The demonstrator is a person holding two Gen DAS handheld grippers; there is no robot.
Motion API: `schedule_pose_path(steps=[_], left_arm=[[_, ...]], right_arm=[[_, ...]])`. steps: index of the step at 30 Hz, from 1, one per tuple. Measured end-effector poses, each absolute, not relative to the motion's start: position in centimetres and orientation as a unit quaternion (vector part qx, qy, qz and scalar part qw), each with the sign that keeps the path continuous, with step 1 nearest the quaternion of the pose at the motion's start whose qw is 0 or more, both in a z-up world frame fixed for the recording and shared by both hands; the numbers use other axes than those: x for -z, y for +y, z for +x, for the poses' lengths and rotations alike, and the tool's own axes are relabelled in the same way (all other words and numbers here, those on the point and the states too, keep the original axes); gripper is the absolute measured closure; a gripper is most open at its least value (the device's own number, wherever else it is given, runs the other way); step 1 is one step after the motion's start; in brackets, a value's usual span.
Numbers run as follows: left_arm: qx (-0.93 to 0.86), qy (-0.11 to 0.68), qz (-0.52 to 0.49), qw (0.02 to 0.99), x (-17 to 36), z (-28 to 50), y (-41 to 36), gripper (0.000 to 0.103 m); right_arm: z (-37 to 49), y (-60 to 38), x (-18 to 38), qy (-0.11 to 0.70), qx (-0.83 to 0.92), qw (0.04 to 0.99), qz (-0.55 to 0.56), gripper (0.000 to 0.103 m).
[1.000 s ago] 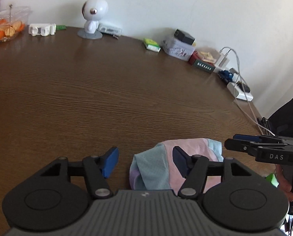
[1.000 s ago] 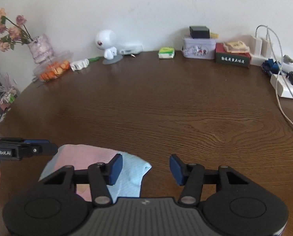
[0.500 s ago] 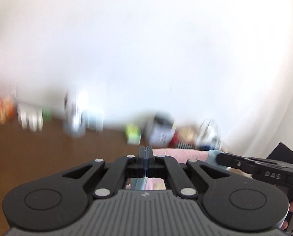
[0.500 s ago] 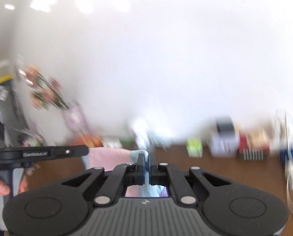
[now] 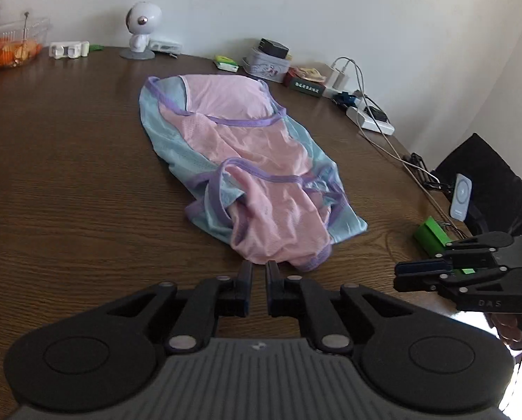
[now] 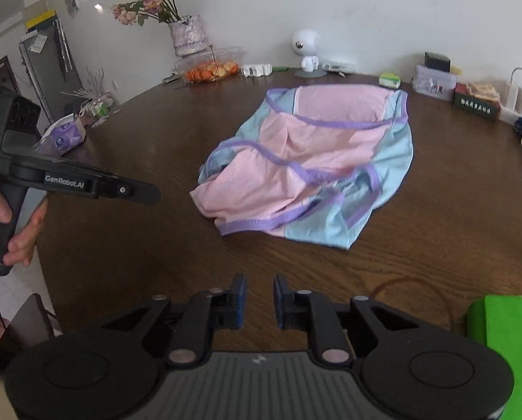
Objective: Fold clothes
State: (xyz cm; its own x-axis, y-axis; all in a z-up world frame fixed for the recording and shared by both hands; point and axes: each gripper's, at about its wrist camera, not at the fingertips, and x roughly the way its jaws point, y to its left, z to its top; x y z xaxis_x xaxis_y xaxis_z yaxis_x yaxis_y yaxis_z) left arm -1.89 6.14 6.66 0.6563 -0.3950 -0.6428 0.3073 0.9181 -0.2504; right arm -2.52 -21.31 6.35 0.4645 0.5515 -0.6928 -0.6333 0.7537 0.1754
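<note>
The pink and blue garment (image 5: 246, 161) lies spread but wrinkled in the middle of the brown surface (image 5: 68, 175). Both the left gripper (image 5: 258, 281) and the right gripper (image 6: 259, 294) hover near its edge, fingers slightly apart and holding nothing. I think it is better to smooth the bunched near part first, then take two corners evenly.

A pink and light-blue mesh garment with purple trim (image 5: 246, 161) lies mid-frame on the brown wooden table (image 5: 68, 182); the left gripper (image 5: 258, 281), narrowly parted, sits at bottom centre.
</note>
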Motion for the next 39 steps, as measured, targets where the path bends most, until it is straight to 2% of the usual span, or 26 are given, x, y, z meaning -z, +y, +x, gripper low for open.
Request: schedule_pose_path(steps=[1, 2, 3, 7, 9, 10, 11, 13, 14, 15, 17, 24, 25, 26, 27, 28, 30, 34, 35, 36, 39], left_arm=[[0.188, 0.348, -0.041, 0.918, -6.9, -1.6, 5.5, 0.059], [0.183, 0.328, -0.022, 0.927, -7.1, -1.3, 4.9, 0.04], [0.177, 0.308, -0.003, 0.935, -7.3, -1.0, 4.3, 0.034], [0.133, 0.29, 0.079, 0.944, -6.1, 2.0, 2.1, 0.029], [0.13, 0.31, 0.082, 0.938, -5.3, 4.1, 2.1, 0.03], [0.137, 0.326, 0.067, 0.933, -5.0, 5.1, 2.3, 0.032], [0.145, 0.342, 0.049, 0.927, -4.8, 6.1, 2.5, 0.039], [0.176, 0.359, 0.02, 0.917, -4.1, 7.6, 2.9, 0.062], [0.176, 0.358, 0.012, 0.917, -3.9, 7.7, 3.2, 0.089], [0.174, 0.355, 0.005, 0.918, -3.7, 7.6, 3.5, 0.1], [0.167, 0.338, -0.007, 0.926, -3.8, 7.0, 4.1, 0.101], [0.138, 0.176, 0.018, 0.974, -8.3, -2.2, 3.7, 0.101], [0.135, 0.167, 0.026, 0.976, -8.6, -3.2, 3.5, 0.101], [0.133, 0.164, 0.032, 0.977, -8.8, -3.8, 3.4, 0.101], [0.13, 0.162, 0.039, 0.977, -9.0, -4.3, 3.2, 0.101], [0.122, 0.157, 0.047, 0.979, -9.0, -4.6, 3.1, 0.101], [0.085, 0.142, 0.074, 0.983, -9.3, -5.0, 2.8, 0.101], [0.056, 0.107, 0.068, 0.99, -10.0, -7.3, 1.8, 0.101], [0.065, 0.116, 0.068, 0.989, -9.5, -7.9, 1.0, 0.101], [0.075, 0.133, 0.084, 0.985, -8.8, -8.3, 0.2, 0.101], [0.115, 0.201, 0.122, 0.965, -5.9, -9.2, -1.5, 0.101]], right_arm=[[-2.2, -21.0, -6.5, 0.364, -0.334, 0.867, -0.062, 0.073], [-1.6, -20.5, -6.7, 0.345, -0.318, 0.88, -0.075, 0.064], [-0.7, -19.6, -6.5, 0.333, -0.307, 0.887, -0.09, 0.062], [1.9, -17.1, -5.5, 0.315, -0.294, 0.89, -0.15, 0.062], [4.1, -16.8, -5.3, 0.324, -0.294, 0.888, -0.14, 0.062], [5.0, -16.6, -5.1, 0.331, -0.292, 0.887, -0.132, 0.062], [5.8, -16.4, -5.1, 0.337, -0.289, 0.887, -0.128, 0.062], [7.3, -16.2, -4.8, 0.346, -0.283, 0.885, -0.126, 0.061], [8.1, -16.1, -4.6, 0.35, -0.28, 0.885, -0.125, 0.061], [8.4, -16.2, -4.6, 0.349, -0.277, 0.887, -0.124, 0.06], [9.0, -16.4, -4.3, 0.345, -0.27, 0.89, -0.123, 0.055], [10.0, -16.6, -3.8, 0.383, -0.329, 0.859, -0.087, 0.056], [10.0, -16.3, -3.9, 0.384, -0.334, 0.857, -0.085, 0.064], [10.0, -15.9, -4.0, 0.384, -0.339, 0.855, -0.087, 0.083], [9.9, -15.4, -4.2, 0.381, -0.342, 0.854, -0.09, 0.094], [9.5, -14.9, -4.8, 0.363, -0.331, 0.866, -0.09, 0.099], [7.9, -14.7, -6.6, 0.294, -0.279, 0.909, -0.097, 0.1], [-2.1, -16.7, -11.5, 0.015, -0.142, 0.983, -0.119, 0.1], [-4.4, -17.5, -11.6, -0.019, -0.125, 0.985, -0.12, 0.1], [-6.5, -17.7, -10.8, -0.023, -0.118, 0.982, -0.144, 0.1], [-9.4, -18.0, -7.3, 0.069, -0.109, 0.969, -0.21, 0.1]])
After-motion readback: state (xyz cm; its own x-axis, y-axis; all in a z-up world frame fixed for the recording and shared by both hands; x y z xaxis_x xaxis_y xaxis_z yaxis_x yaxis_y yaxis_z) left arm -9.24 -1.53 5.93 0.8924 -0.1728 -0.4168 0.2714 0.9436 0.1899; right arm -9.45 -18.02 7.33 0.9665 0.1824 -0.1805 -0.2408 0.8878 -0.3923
